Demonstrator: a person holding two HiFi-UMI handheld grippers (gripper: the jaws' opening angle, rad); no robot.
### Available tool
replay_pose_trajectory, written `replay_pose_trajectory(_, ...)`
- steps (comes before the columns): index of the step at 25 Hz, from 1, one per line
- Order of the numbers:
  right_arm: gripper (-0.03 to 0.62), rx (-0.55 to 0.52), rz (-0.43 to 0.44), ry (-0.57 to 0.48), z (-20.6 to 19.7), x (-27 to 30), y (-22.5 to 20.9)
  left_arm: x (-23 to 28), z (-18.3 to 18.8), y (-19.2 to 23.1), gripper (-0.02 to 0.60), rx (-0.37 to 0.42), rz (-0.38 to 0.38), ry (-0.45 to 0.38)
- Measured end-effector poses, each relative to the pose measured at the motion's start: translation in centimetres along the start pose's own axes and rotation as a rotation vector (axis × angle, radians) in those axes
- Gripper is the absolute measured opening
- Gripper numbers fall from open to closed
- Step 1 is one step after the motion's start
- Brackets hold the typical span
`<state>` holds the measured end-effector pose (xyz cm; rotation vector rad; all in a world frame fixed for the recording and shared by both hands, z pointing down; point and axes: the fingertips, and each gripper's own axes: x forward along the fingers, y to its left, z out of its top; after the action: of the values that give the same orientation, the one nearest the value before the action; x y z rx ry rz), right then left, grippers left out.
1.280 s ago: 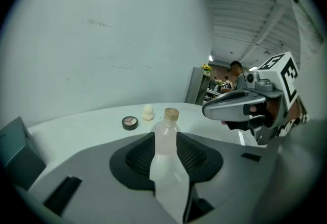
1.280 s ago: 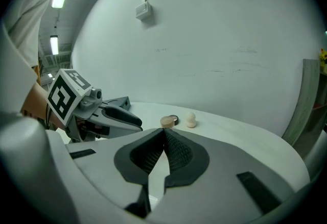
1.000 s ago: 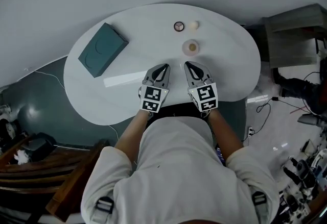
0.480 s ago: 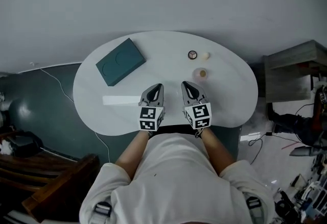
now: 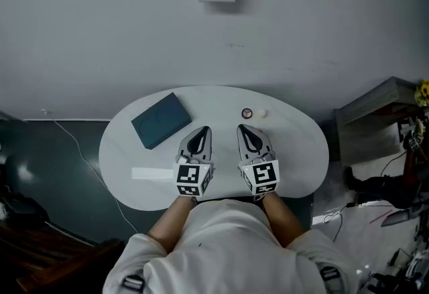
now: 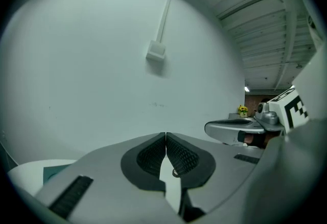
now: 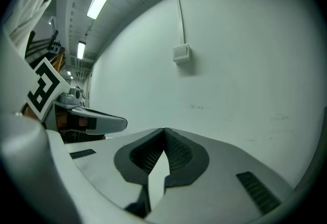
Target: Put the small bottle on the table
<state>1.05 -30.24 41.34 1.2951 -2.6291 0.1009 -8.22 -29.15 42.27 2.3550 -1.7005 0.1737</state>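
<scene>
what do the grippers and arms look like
The left tongs and right tongs are grey and tapered, with black ribbed pads. Each carries a white cube with black square markers. The sleeves are short and white.

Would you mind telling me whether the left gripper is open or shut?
Shut: the left gripper has its jaws meeting at the tips, with nothing held between them.

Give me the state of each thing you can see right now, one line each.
Left hand-held gripper: shut, empty.
Right hand-held gripper: shut, empty.
Teal box: lying flat on the table, untouched.
Dark-rimmed round thing: resting on the table, untouched.
Pale small thing: resting beside it, untouched.
</scene>
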Motion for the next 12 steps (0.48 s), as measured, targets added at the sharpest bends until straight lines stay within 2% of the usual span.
replay_pose_trajectory(6, -0.002, -0.029, -0.043, -0.074, 3.8, -1.4, -1.5, -1.3, 4.3, 0.0, 0.021, 0.037, 0.005, -0.098)
replay_pose_trajectory(12, -0.002, -0.038, -0.077, -0.098, 4.9, -2.4, -2.3, -2.4, 5.6, 0.6, 0.021, 0.051, 0.026, -0.127)
